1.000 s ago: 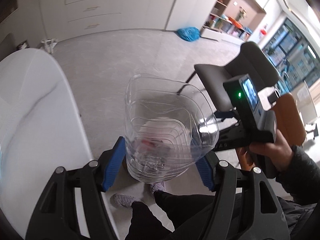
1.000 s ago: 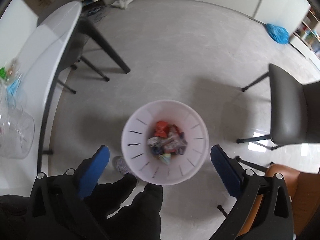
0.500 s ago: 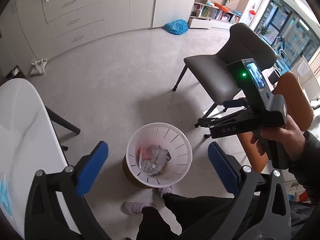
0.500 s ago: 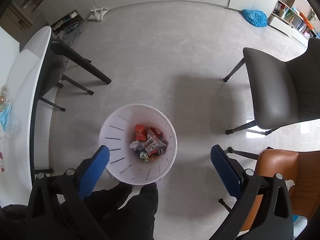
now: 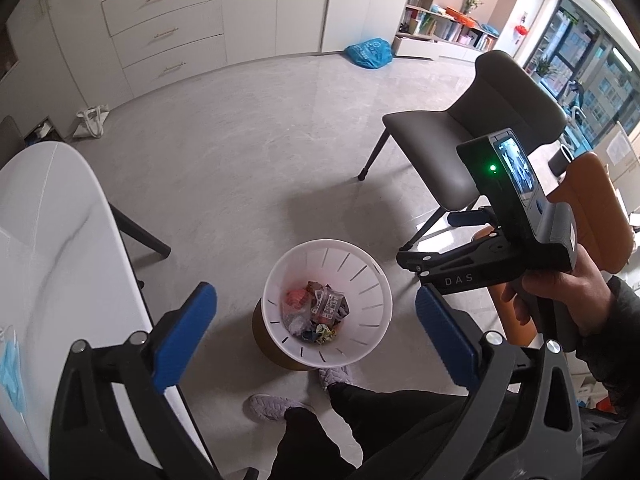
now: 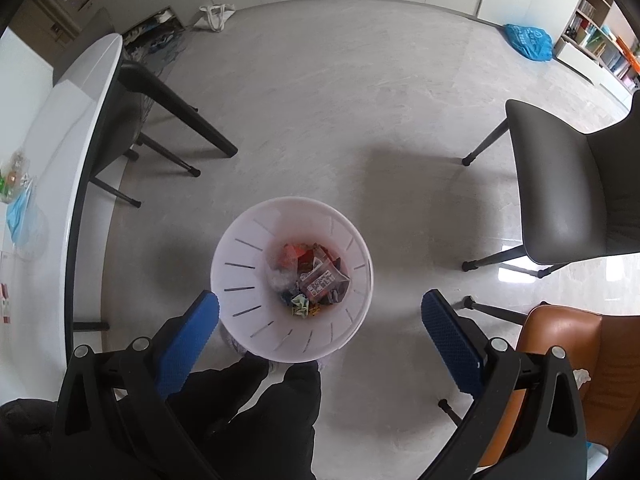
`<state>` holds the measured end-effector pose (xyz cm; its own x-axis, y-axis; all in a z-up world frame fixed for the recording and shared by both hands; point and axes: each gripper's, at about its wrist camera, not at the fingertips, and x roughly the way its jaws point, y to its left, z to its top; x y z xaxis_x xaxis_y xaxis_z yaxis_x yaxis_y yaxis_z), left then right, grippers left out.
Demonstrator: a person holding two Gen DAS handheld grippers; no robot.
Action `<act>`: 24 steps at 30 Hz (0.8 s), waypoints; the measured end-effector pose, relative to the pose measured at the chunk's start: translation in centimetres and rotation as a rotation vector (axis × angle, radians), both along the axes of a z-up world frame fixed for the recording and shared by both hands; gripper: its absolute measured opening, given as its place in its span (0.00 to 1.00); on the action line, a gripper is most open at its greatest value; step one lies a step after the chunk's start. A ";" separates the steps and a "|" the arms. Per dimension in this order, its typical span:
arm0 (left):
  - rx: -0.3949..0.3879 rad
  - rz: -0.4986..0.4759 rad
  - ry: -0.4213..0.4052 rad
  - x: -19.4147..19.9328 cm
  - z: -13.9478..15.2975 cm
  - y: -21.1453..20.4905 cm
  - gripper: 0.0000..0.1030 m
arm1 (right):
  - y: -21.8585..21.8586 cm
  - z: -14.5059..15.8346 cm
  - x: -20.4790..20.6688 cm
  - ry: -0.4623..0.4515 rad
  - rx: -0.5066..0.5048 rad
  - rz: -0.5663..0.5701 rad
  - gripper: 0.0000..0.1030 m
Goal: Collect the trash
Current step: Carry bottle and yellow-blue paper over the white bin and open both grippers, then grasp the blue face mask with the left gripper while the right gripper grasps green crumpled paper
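A white slotted bin (image 5: pixel 360 280) stands on the floor with wrappers and scraps (image 5: pixel 316 312) in it, a clear plastic piece on top. My left gripper (image 5: pixel 314 294) hangs above it, jaws wide open and nothing between the blue pads. The right gripper (image 6: pixel 320 300) also points down over the bin (image 6: pixel 248 272), open and bare. On the white table (image 6: pixel 60 140) at the left lie a blue face mask (image 6: pixel 20 208) and a clear wrapper (image 6: pixel 12 176). The mask (image 5: pixel 10 364) shows at the left wrist view's edge too.
A grey chair (image 6: pixel 560 184) and an orange chair (image 6: pixel 560 360) stand to the right of the bin. The person's dark trouser legs and shoes (image 5: pixel 276 404) are just behind it. A blue bag (image 5: pixel 368 52) lies by the far cabinets. Black table legs (image 6: pixel 180 116) slant at the left.
The left gripper held a clear plastic container a second ago; its jaws opened wide and the container left them. Clear plastic now lies in the bin. The right gripper stayed open.
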<state>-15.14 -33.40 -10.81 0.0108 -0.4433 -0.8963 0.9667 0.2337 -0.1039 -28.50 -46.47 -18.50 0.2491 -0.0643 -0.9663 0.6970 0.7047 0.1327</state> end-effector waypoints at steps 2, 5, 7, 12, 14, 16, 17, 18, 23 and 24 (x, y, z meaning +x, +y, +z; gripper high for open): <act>-0.002 0.012 0.002 0.3 0.1 0.4 0.93 | 0.3 0.1 0.3 0.001 -0.003 0.006 0.97; -0.006 0.026 0.005 0.7 0.2 1.1 0.93 | 0.7 0.3 0.6 0.000 -0.008 0.014 0.97; -0.010 0.034 0.005 0.9 0.3 1.5 0.93 | 1.0 0.4 0.9 -0.003 -0.010 0.018 0.97; -0.014 0.060 0.004 1.5 0.6 2.5 0.93 | 1.9 0.9 1.7 -0.010 -0.019 0.037 0.97; -0.021 0.072 0.006 1.8 0.8 3.1 0.93 | 2.3 1.2 2.1 -0.015 -0.023 0.046 0.97; -0.032 0.094 -0.001 2.3 1.0 3.7 0.93 | 2.9 1.8 2.8 -0.022 -0.026 0.060 0.97; -0.039 0.109 -0.005 2.5 1.3 4.0 0.93 | 3.2 2.2 3.2 -0.032 -0.030 0.071 0.97; -0.047 0.127 -0.011 2.8 1.5 4.4 0.93 | 3.5 2.5 3.6 -0.039 -0.033 0.081 0.97; -0.077 0.278 -0.041 6.2 2.6 7.9 0.93 | 6.1 4.9 7.2 -0.093 -0.058 0.175 0.97; -0.080 0.311 -0.046 6.9 2.8 8.7 0.93 | 6.7 5.3 8.2 -0.103 -0.062 0.199 0.97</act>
<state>-8.22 -24.73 -8.05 0.1959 -0.4816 -0.8542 0.8546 0.5111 -0.0921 -20.32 -39.77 -13.19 0.3596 -0.0623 -0.9310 0.5282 0.8361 0.1481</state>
